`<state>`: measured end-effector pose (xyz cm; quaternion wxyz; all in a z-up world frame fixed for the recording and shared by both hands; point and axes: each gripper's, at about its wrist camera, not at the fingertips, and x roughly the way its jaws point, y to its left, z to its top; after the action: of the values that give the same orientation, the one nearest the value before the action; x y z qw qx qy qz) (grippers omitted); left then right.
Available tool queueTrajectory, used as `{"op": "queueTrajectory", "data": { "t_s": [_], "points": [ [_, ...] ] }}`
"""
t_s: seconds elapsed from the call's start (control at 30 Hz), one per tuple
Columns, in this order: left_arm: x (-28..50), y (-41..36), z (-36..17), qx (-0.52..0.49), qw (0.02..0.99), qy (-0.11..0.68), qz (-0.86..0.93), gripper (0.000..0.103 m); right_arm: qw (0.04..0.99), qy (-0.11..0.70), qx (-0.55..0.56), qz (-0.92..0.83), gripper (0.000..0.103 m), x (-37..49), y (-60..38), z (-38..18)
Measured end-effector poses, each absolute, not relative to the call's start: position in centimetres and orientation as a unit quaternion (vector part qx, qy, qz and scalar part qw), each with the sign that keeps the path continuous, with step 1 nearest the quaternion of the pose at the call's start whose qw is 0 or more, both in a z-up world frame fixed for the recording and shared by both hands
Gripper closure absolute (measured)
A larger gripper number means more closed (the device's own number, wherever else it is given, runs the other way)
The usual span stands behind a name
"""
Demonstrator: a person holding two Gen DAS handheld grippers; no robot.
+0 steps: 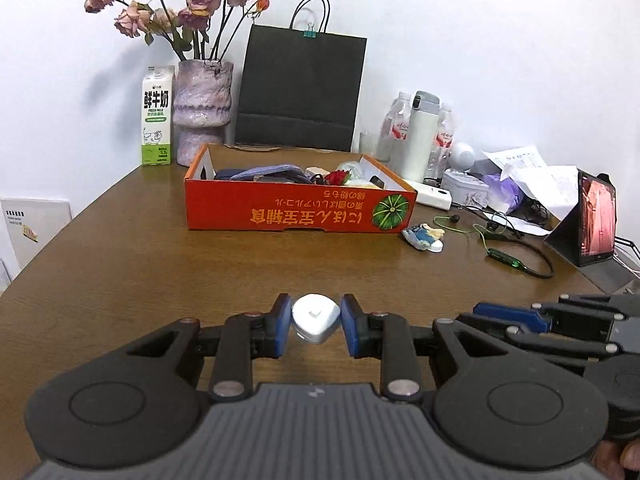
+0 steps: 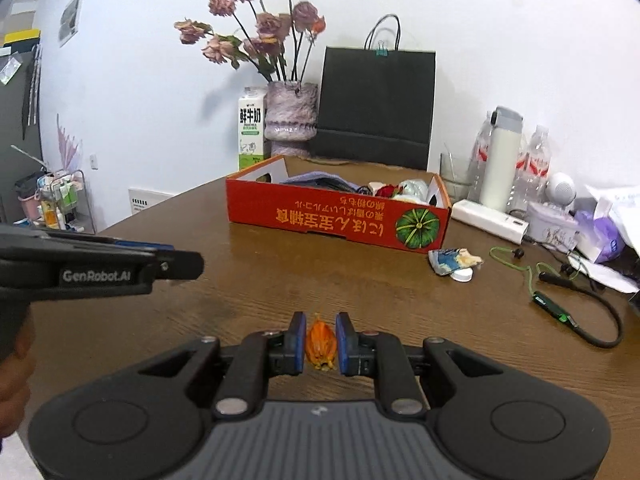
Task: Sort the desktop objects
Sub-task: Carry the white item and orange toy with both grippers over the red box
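Right wrist view reads "GenRobot.AI" on the left gripper (image 2: 188, 264), clamping a white case (image 1: 316, 319); right gripper (image 2: 320, 338) pinches an orange flower (image 2: 319, 343); milk carton (image 1: 157, 115) says "FRESH MILK" behind the red box (image 1: 296, 214).

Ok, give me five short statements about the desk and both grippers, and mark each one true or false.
1. The left gripper holds a small white object. True.
2. The right gripper is empty. False: it is shut on a small orange object.
3. The orange box already has things inside. True.
4. The milk carton lies on its side. False: it stands upright beside the vase.
5. The black paper bag stands behind the box. True.
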<state>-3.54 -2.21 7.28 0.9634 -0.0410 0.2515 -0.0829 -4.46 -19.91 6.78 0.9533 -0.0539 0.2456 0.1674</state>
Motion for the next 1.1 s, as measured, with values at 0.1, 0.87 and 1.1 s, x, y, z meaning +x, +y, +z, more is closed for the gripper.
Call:
{"op": "queueTrajectory", "data": {
  "t_s": [0.1,0.87,1.1],
  "points": [
    [-4.5,-2.3,7.2,-0.044,0.963,0.253,-0.085,0.076,0.955,0.240,-0.050,0.169,0.088,-5.3,-20.1,7.1],
    [-2.9,-1.9,6.5,-0.042,0.962,0.258,-0.076,0.076,0.958,0.232,-0.036,0.164,0.088,-4.0,-20.4,7.6],
    [-0.9,-1.4,7.2,-0.050,0.963,0.253,-0.077,0.076,0.959,0.228,-0.024,0.169,0.088,-2.3,-20.5,8.3]
  ]
}}
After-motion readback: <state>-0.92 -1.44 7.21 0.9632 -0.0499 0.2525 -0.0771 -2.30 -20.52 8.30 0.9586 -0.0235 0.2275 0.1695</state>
